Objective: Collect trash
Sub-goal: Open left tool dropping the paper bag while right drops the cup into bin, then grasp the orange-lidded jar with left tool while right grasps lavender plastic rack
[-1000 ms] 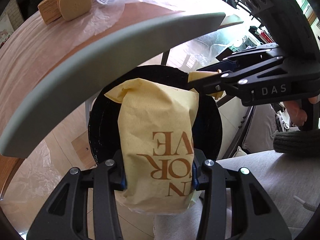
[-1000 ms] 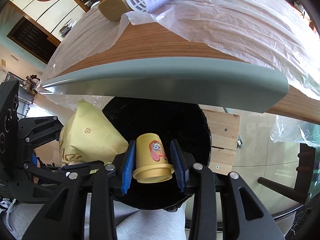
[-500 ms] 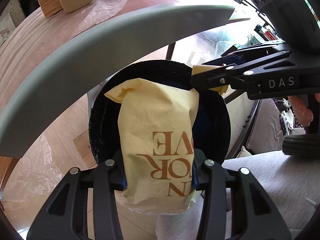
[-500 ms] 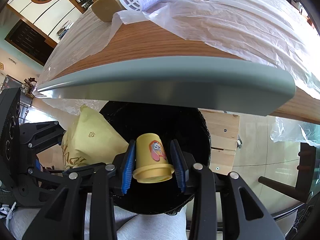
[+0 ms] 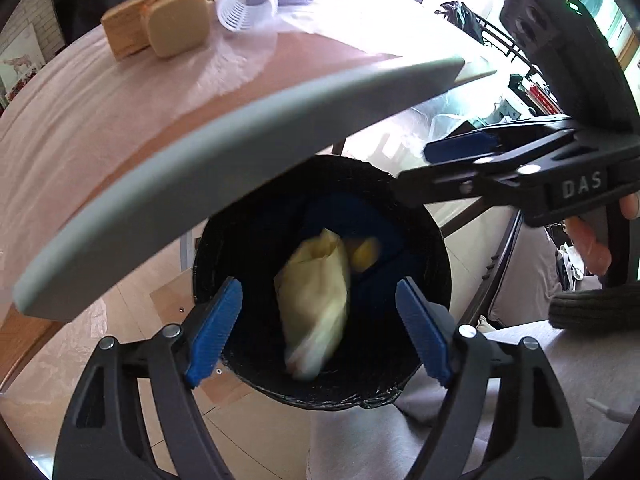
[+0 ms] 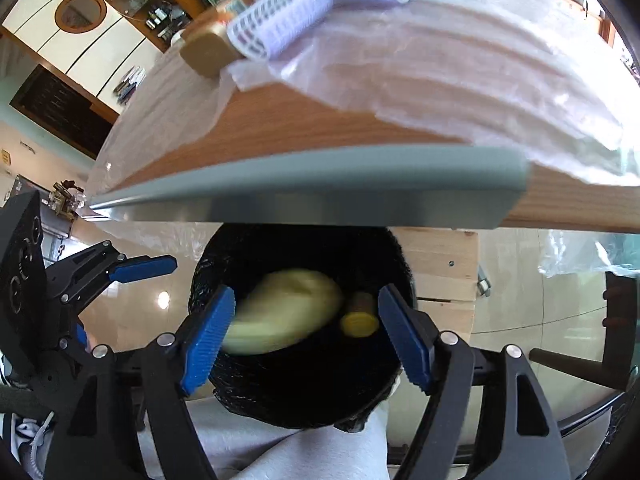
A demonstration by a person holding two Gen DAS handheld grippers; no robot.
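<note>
Item: black-lined trash bin (image 5: pixel 420 376), standing on the floor below the edge of the wooden table (image 5: pixel 100 136).

Contents: one yellow paper bag (image 5: pixel 316 296), blurred, inside the bin's mouth; one small yellow cup (image 6: pixel 359 318), also blurred, just beside the bag within the bin. Whether either has settled at the bottom cannot be told.

Tools: left gripper (image 5: pixel 320 330), jaws spread wide over the bin, holding nothing. Right gripper (image 6: pixel 306 336), jaws likewise spread over the bin, holding nothing.

Status: bag and cup judged as deposited; this pair of trash items is done.

Outstanding: on the table, a crumpled clear plastic sheet (image 6: pixel 460 92) covers much of the surface; it may count as trash. The tan boxes (image 5: pixel 156 26) and white slotted baskets (image 6: pixel 280 24) look like household goods, not waste. No other loose trash is discernible.
</note>
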